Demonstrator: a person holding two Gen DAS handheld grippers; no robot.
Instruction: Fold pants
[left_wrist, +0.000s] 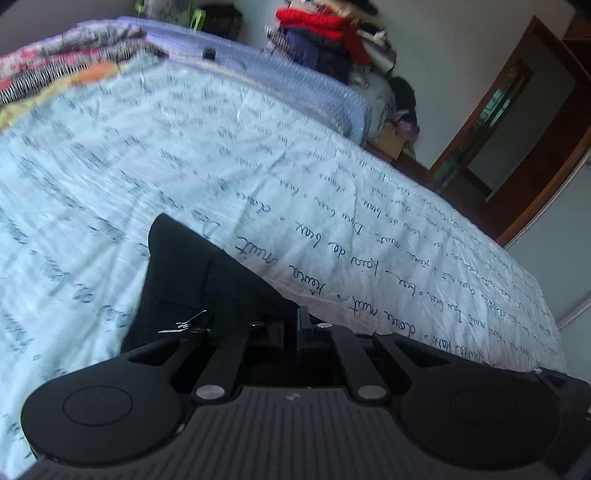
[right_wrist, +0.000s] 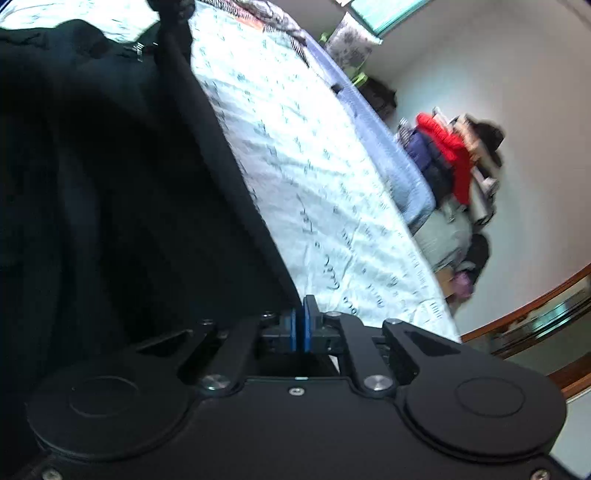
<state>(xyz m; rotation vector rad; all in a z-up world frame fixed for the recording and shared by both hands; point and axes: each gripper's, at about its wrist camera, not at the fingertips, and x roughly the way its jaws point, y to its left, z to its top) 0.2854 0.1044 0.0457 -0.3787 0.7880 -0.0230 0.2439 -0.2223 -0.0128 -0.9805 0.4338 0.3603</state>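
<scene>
Stretching between both clamped sets of jaws, the black pants (right_wrist: 110, 184) hang along the bed (left_wrist: 258, 155), waistband taut from left gripper (left_wrist: 301, 317) to right gripper (right_wrist: 300, 325).

The black cloth pants (left_wrist: 192, 273) look matt and soft; the pale printed cotton bedsheet (left_wrist: 229, 147) is finely wrinkled; the black plastic left claw (left_wrist: 301, 319) is matt.
</scene>
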